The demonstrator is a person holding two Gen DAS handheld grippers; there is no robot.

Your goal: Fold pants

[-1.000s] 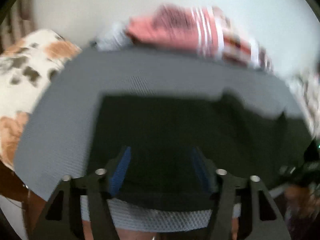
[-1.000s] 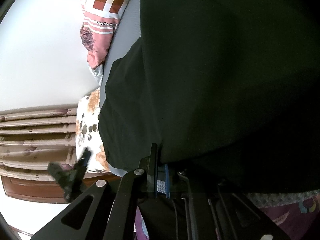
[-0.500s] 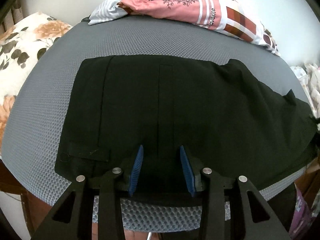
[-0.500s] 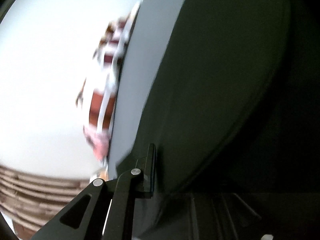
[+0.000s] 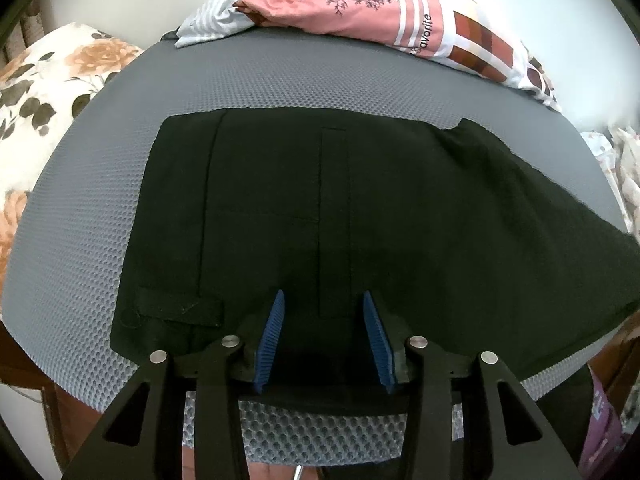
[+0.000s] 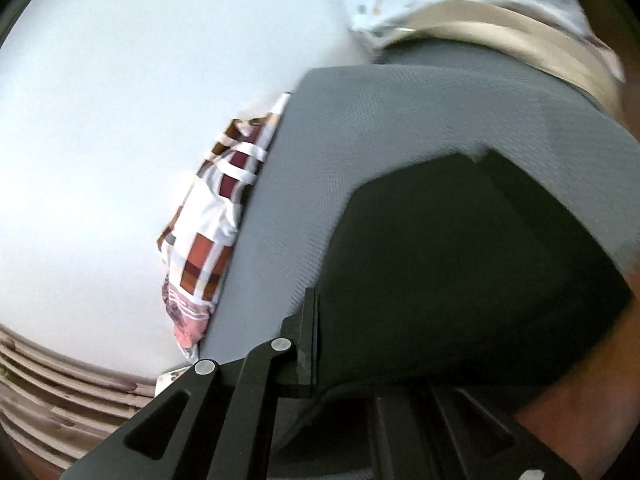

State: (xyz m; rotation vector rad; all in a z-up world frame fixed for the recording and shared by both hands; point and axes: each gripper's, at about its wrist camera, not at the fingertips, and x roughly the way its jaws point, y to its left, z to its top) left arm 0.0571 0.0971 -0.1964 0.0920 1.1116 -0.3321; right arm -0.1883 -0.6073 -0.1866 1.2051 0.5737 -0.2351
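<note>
The black fabric pants (image 5: 360,220) lie spread flat on a grey mesh-textured worktop (image 5: 280,80), filling the centre and lower half of the left wrist view. The waistband end sits at the left of the frame, with a stitched vertical seam and a small rectangular tab near the lower left corner of the garment. The leg portion runs off toward the right edge of the frame, where the fabric drapes over the rim of the worktop.

The left gripper (image 5: 322,340) sits at the lower centre of the frame, over the near edge of the pants. Its blue-padded fingers (image 5: 272,336) stand wide apart, with nothing held between them; black fabric is visible in the gap beneath.

A pink, white and brown checked cloth (image 5: 380,12) lies crumpled along the far rim of the worktop, at the top of the frame. A floral-print pillow (image 5: 48,88) sits at the upper left, beside the worktop.

In the right wrist view, which is tilted and slightly blurred, the pants (image 6: 460,272) occupy the lower right of the frame. The right gripper (image 6: 316,344) is at the lower centre. One black finger is visible pressed against the edge of the dark fabric, which covers the other finger. The fingers appear closed on the pants edge. The checked cloth (image 6: 212,232) appears at the centre left, along the worktop (image 6: 360,128) rim.
</note>
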